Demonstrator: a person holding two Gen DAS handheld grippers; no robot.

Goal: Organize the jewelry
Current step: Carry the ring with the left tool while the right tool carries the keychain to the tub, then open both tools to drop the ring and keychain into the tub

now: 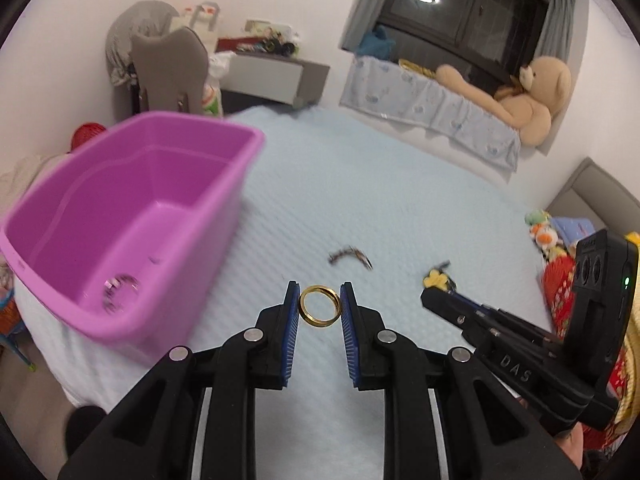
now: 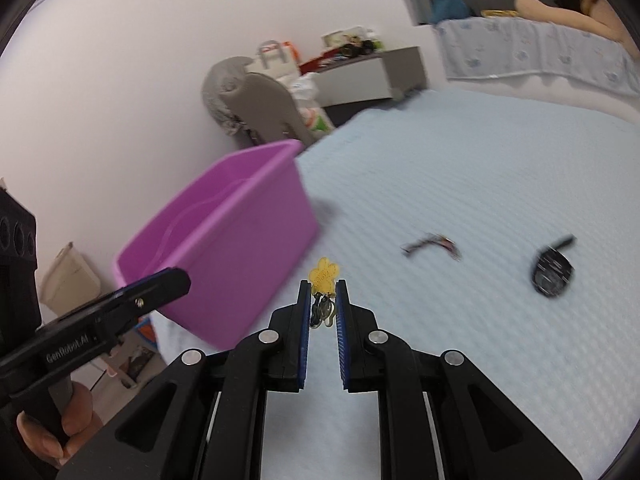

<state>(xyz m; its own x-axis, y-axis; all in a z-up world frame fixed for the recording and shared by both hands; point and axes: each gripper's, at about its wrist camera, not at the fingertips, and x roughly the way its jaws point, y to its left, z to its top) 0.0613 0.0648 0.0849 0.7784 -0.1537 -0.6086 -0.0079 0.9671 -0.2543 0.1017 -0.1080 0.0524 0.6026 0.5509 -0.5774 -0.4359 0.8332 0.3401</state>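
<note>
Left gripper (image 1: 320, 300) pinches a gold ring (image 1: 320, 311) above the blue bedspread (image 1: 400, 208) beside the purple bin (image 1: 120, 216) at its edge, while the right gripper (image 2: 323, 300) clamps a yellow flower charm (image 2: 325, 276).

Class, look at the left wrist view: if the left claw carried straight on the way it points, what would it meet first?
Probably the light blue bedspread, near the small dark curved piece. The left claw, shut on the gold ring, points past the purple bin. Depth is uncertain.
</note>
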